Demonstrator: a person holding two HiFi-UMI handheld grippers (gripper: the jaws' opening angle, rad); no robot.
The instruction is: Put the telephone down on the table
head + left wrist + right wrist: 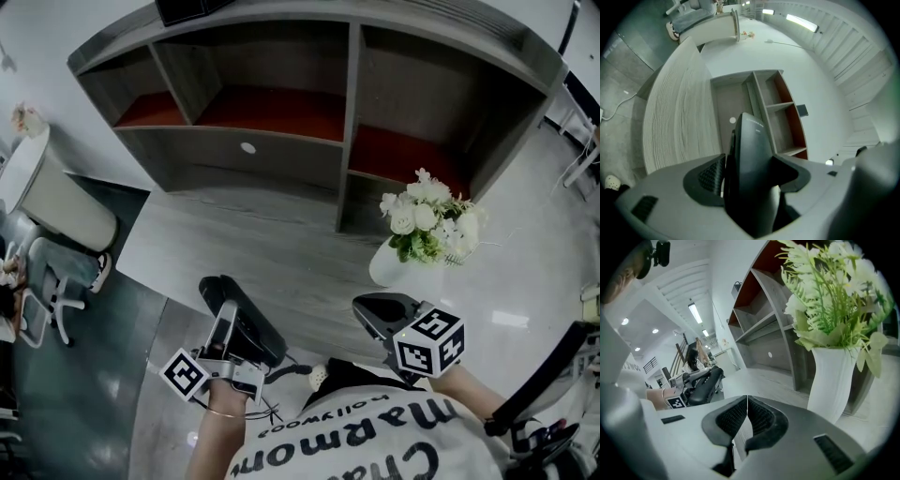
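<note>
At the near left edge of the surface, we find the left gripper with its jaws clamped on the telephone. The telephone is a dark handset standing up between them (its lower end is buried in the gripper's body, and we cannot make out its keypad side). It appears to be held clear of the surface rather than resting on it. To the right, the right gripper has its jaws pressed together on nothing, near the white vase of flowers. The shelf unit on the far side is cut off at the top.
</note>
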